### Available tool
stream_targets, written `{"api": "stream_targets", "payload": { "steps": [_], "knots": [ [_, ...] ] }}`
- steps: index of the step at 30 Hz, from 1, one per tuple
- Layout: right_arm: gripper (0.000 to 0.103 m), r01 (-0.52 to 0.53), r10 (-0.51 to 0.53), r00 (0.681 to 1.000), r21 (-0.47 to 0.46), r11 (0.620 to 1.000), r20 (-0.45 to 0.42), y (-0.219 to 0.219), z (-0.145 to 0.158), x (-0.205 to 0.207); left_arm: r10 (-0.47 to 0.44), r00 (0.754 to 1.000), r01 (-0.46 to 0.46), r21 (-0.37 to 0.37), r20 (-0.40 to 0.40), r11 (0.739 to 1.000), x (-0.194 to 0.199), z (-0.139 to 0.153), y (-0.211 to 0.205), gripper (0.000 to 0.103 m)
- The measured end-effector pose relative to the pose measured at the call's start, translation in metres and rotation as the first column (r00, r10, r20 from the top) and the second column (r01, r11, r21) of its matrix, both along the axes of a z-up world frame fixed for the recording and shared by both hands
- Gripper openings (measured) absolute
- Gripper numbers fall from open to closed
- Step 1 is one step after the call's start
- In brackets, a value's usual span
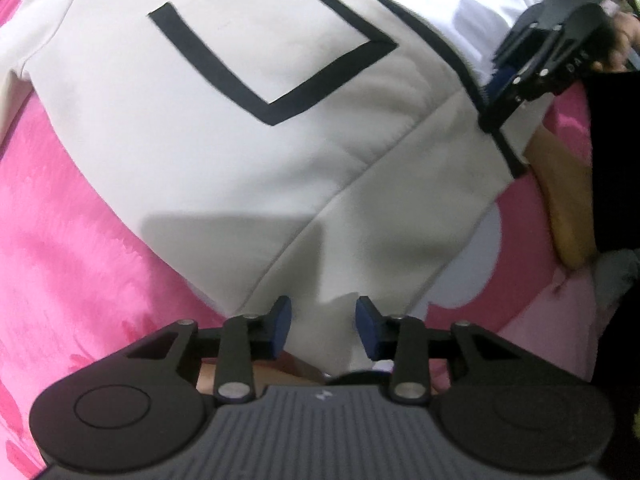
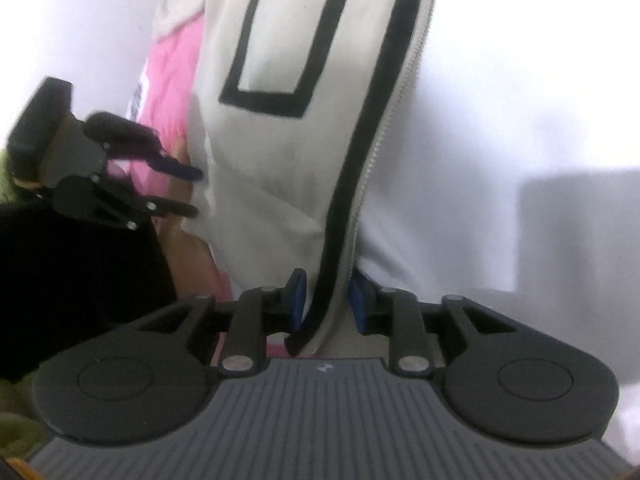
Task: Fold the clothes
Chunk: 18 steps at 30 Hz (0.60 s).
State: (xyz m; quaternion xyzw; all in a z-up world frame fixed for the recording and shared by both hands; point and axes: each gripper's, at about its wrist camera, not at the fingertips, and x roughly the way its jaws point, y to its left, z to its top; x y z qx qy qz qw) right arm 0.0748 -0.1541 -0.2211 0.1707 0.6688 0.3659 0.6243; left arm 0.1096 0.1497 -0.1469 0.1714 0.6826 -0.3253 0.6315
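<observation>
A cream jacket (image 1: 240, 152) with black trim and a black square outline lies on a pink sheet (image 1: 60, 240). In the left wrist view my left gripper (image 1: 323, 320) points down over the jacket's near edge. Its blue pads (image 1: 280, 320) stand apart, with cream cloth running between them but not visibly pinched. The right wrist view shows the left gripper (image 2: 196, 191) at the jacket's (image 2: 280, 140) side edge, fingers parted. My right gripper (image 2: 328, 300) is shut on the jacket's black-trimmed zipper edge (image 2: 360, 168). The left wrist view shows this right gripper (image 1: 490, 96) on that trim.
The pink sheet (image 2: 168, 80) has paler patches (image 1: 472, 268). A person's black sleeve (image 1: 612, 160) is at the right beside a tan shape (image 1: 560, 208). A white surface (image 2: 520, 100) lies beyond the zipper edge. Green cloth (image 2: 16, 420) shows at the lower left.
</observation>
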Motion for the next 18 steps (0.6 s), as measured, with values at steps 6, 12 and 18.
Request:
{"api": "stream_targets", "payload": {
  "steps": [6,12,18],
  "knots": [
    [0.005,0.001,-0.005,0.988,0.026,1.0,0.157,0.002,0.023,0.0,0.0,1.0,0.0,-0.004,0.015,1.0,0.006,0.008,0.003,0.031],
    [0.005,-0.047,0.055,0.986,-0.051,0.998,0.158,-0.008,-0.001,-0.007,-0.045,0.999,0.044,0.016,0.018,0.999,0.002,0.008,-0.002,0.032],
    [0.011,-0.105,0.127,0.971,-0.118,0.987,0.201,-0.006,0.009,-0.006,-0.046,0.999,0.045,0.024,0.001,0.999,0.006,0.016,0.0,0.035]
  ]
}}
